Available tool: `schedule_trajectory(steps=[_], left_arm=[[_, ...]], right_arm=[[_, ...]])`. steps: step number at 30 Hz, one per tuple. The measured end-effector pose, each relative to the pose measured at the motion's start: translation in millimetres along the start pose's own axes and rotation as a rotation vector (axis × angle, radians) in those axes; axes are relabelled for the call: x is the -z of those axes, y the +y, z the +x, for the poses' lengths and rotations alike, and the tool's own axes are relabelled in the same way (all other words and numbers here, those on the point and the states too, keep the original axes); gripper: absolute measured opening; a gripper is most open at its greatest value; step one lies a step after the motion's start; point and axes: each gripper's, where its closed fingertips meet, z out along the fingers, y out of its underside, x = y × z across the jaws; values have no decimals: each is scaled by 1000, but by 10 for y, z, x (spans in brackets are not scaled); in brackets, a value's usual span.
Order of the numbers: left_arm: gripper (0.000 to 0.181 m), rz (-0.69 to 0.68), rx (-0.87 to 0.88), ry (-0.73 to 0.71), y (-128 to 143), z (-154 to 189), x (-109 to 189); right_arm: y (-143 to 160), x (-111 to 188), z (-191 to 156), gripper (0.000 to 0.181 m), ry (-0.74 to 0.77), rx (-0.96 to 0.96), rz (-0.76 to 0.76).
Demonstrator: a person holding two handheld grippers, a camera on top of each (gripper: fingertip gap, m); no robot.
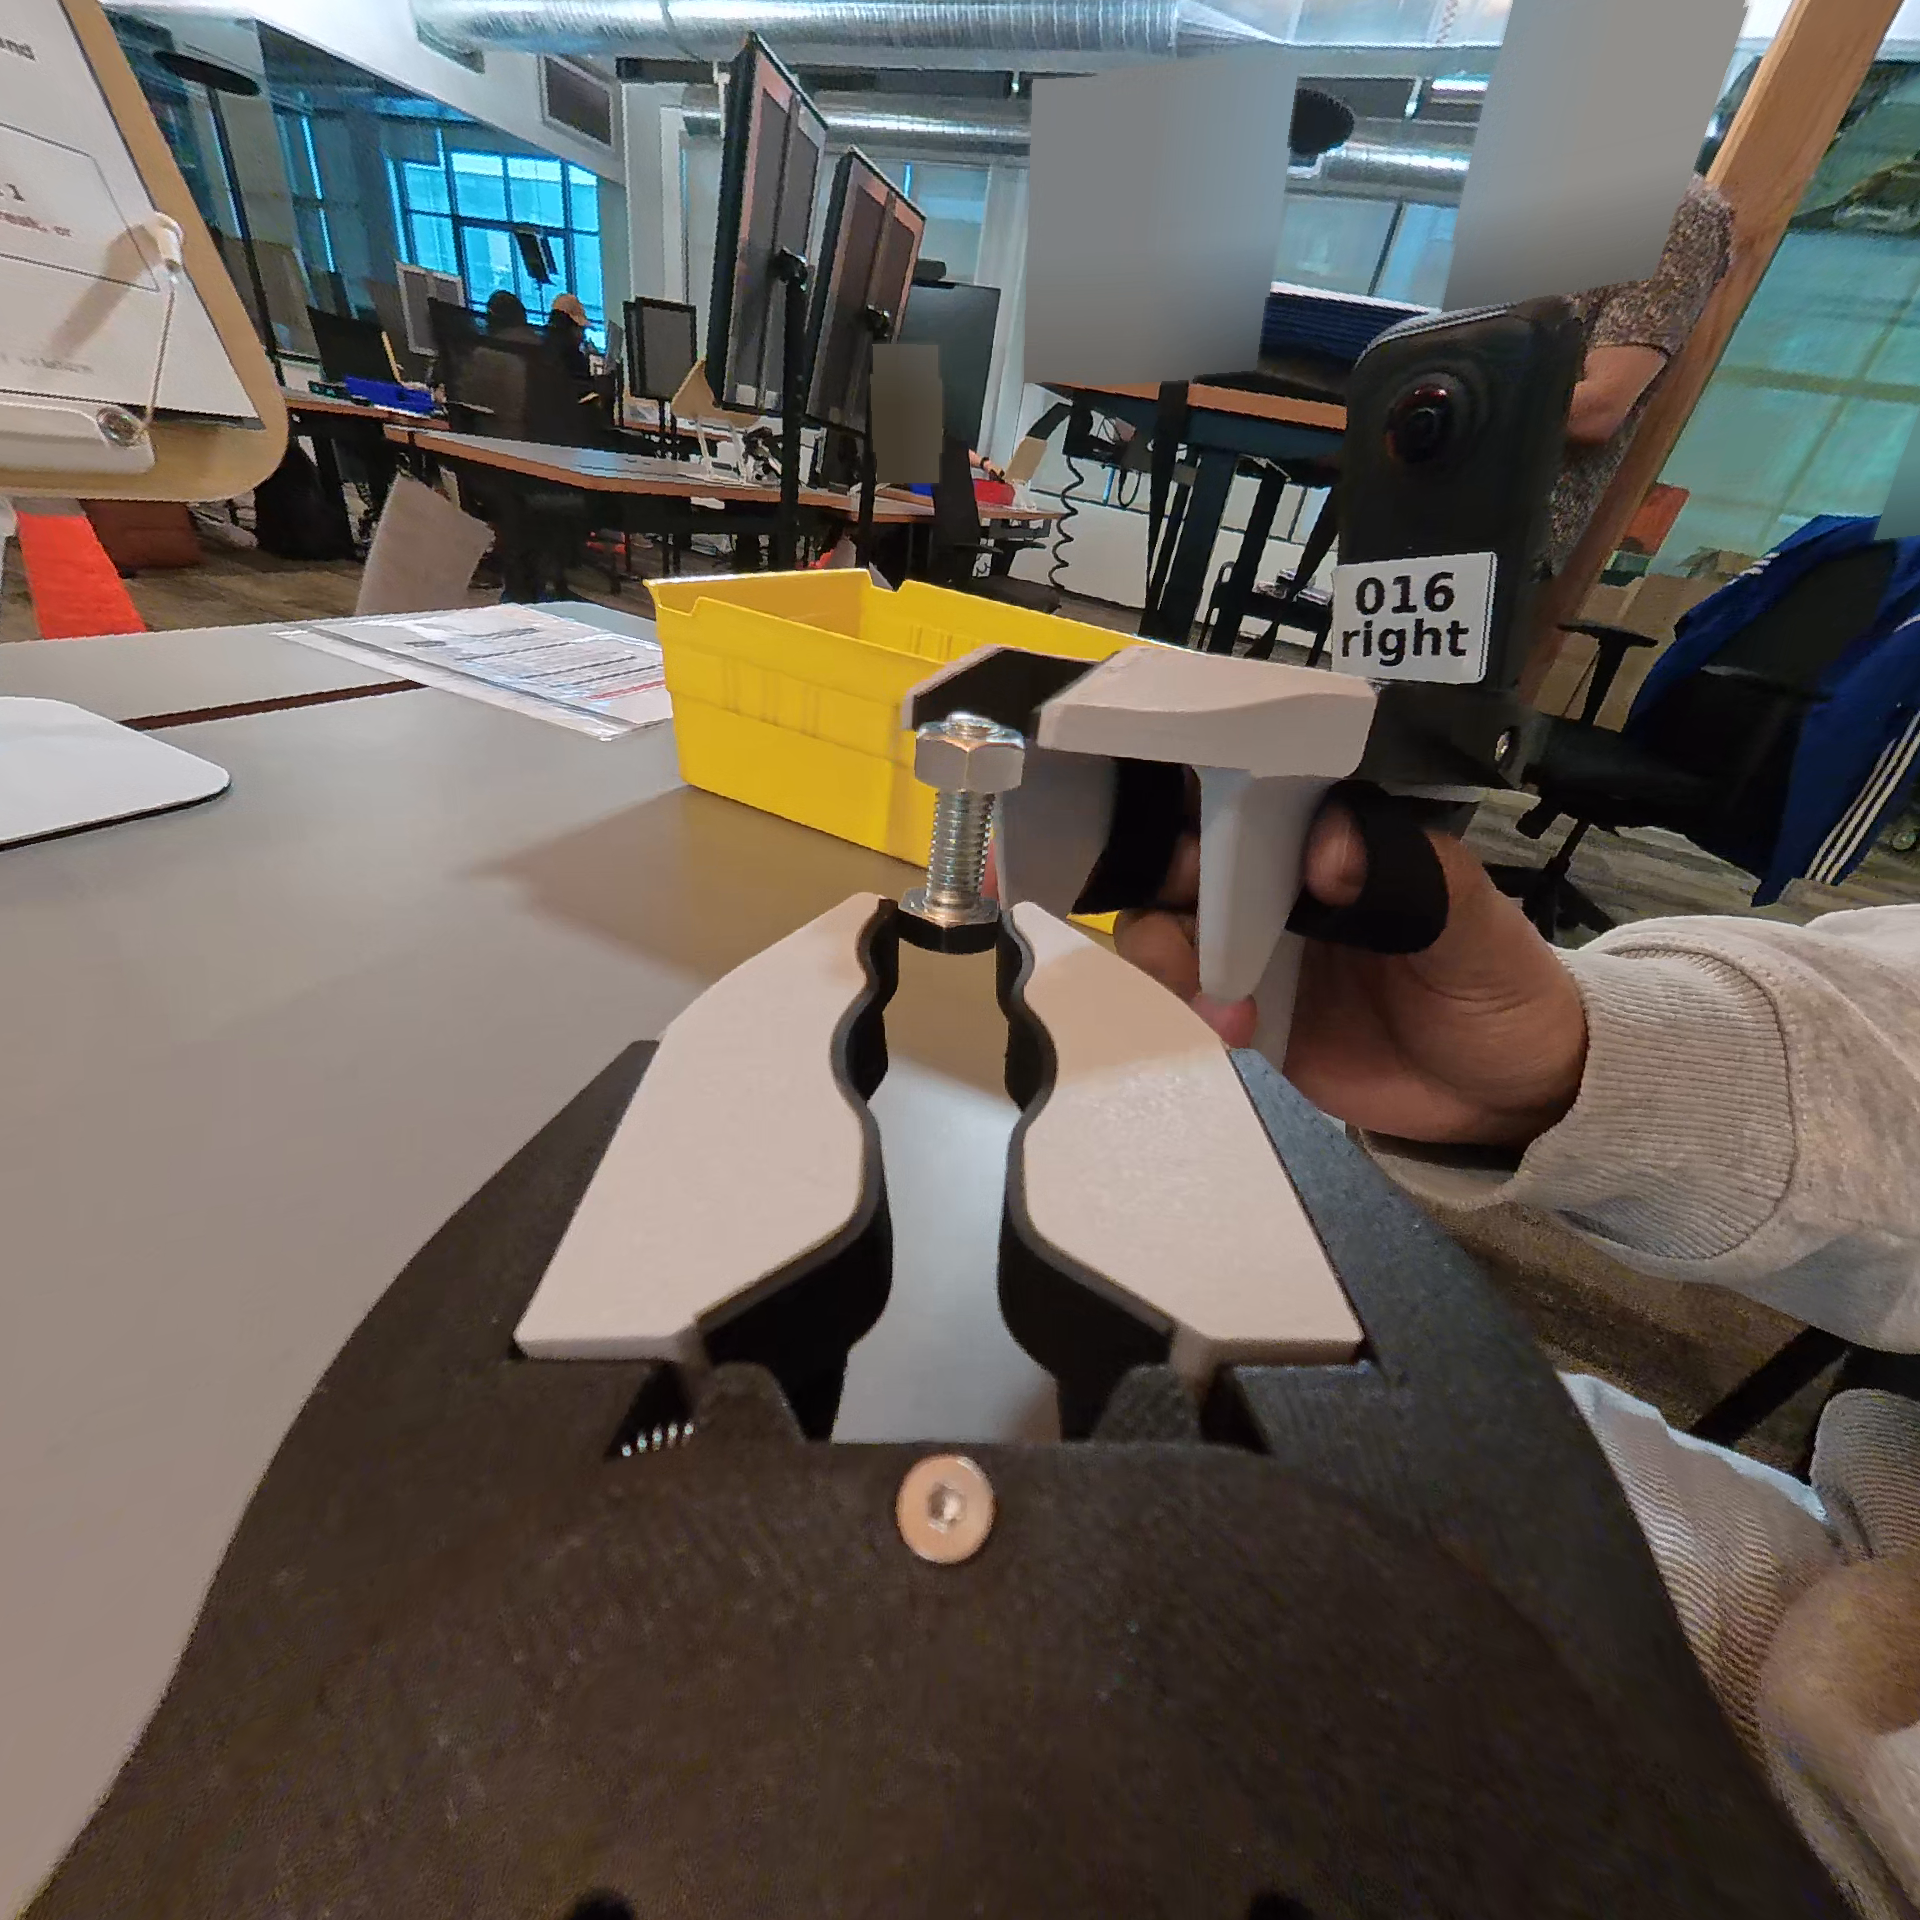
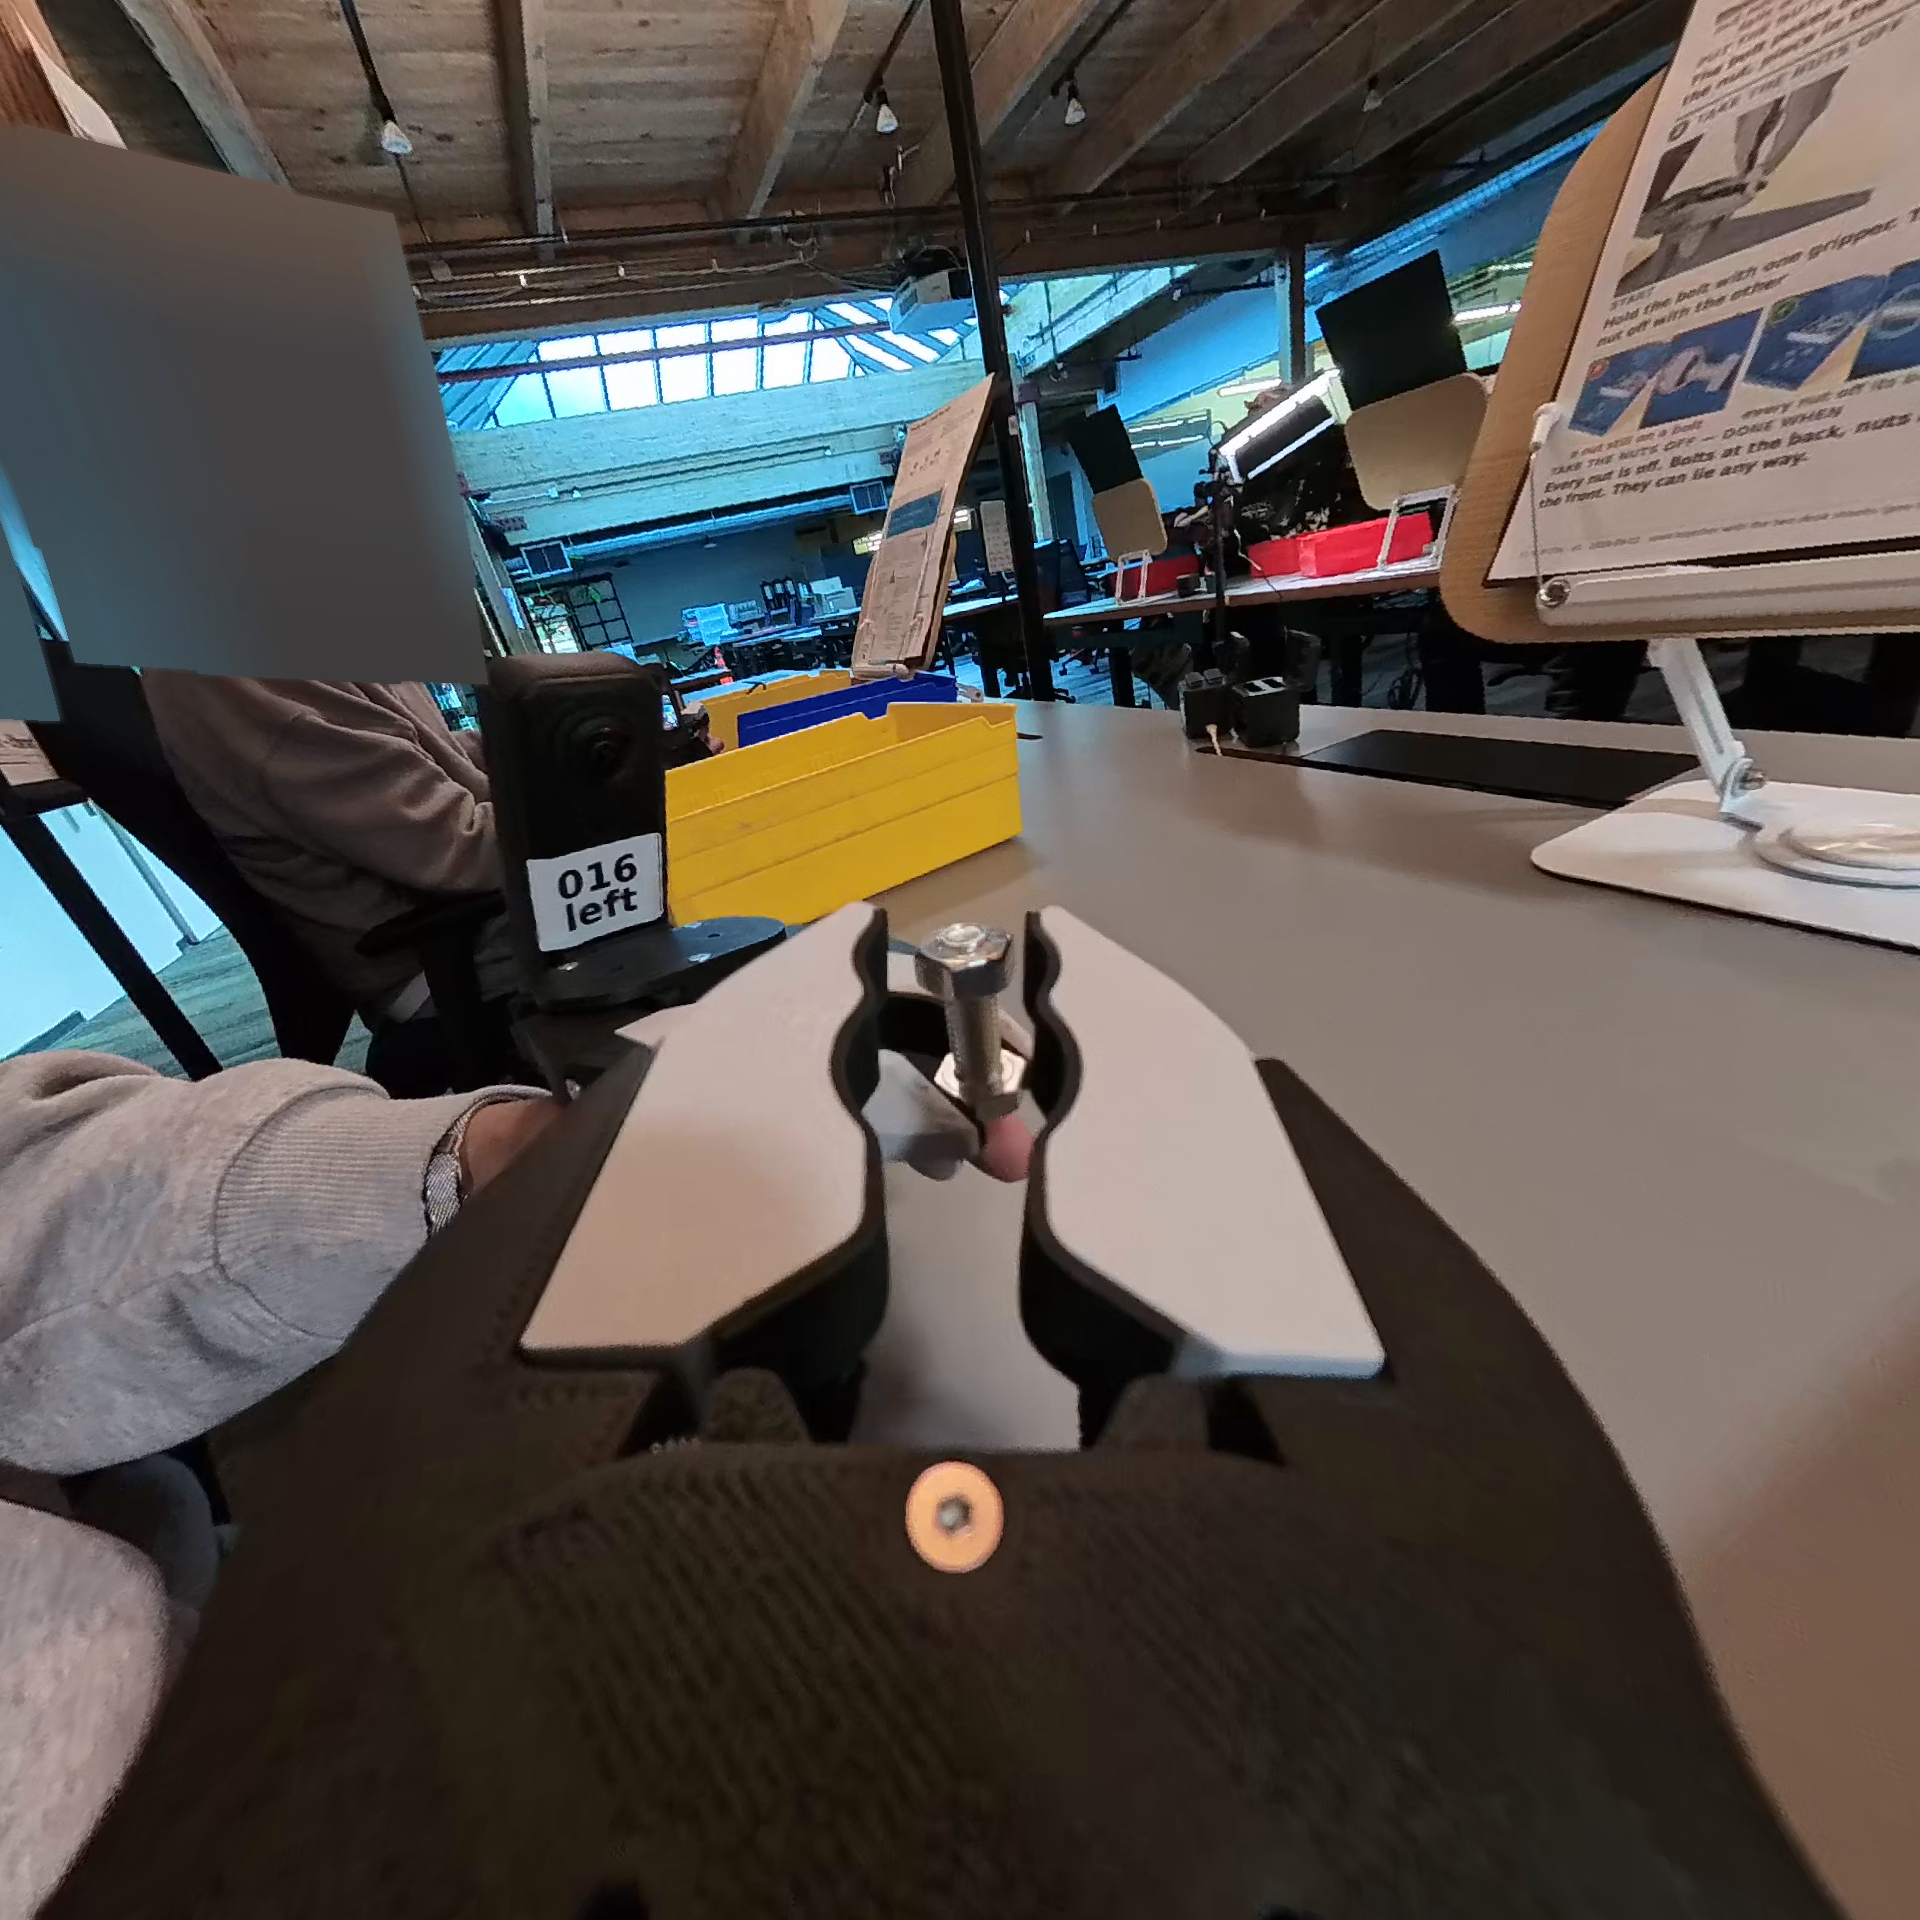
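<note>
A silver bolt [image 1: 958, 847] stands upright above the grey table [image 1: 312, 987]. My left gripper [image 1: 948, 920] is shut on its lower hex end. A hex nut [image 1: 968, 761] sits at the top of the thread. My right gripper [image 1: 982, 727] reaches in from the right, held by a hand in a grey sleeve, with its fingertips on either side of the nut. In the right wrist view my right gripper [image 2: 956, 951] brackets the nut [image 2: 964, 961] with a small gap on each side, and the bolt [image 2: 975, 1029] runs down to the left gripper [image 2: 977, 1091] below.
A yellow bin [image 1: 790, 717] stands just behind the bolt; it also shows in the right wrist view [image 2: 842, 800] with a blue bin [image 2: 831, 707] behind it. A stand with an instruction sheet [image 2: 1714, 312] and white base [image 2: 1714, 862] is on the right. A laminated sheet [image 1: 499, 655] lies on the table. Left and right tips are no more than a few centimetres apart.
</note>
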Motion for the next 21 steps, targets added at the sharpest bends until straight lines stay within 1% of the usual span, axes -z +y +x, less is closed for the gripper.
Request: schedule_trajectory(steps=[7,16,21], left_arm=[[18,20,17,1,-31,-14,17],[18,51,55,-8,-80,-60,44],[18,51,55,-5,-79,-52,40]], right_arm=[[9,-2,6,26,0,6,-4],[-3,45,132,20,51,7,-4],[-22,44,99,23,29,-5,10]])
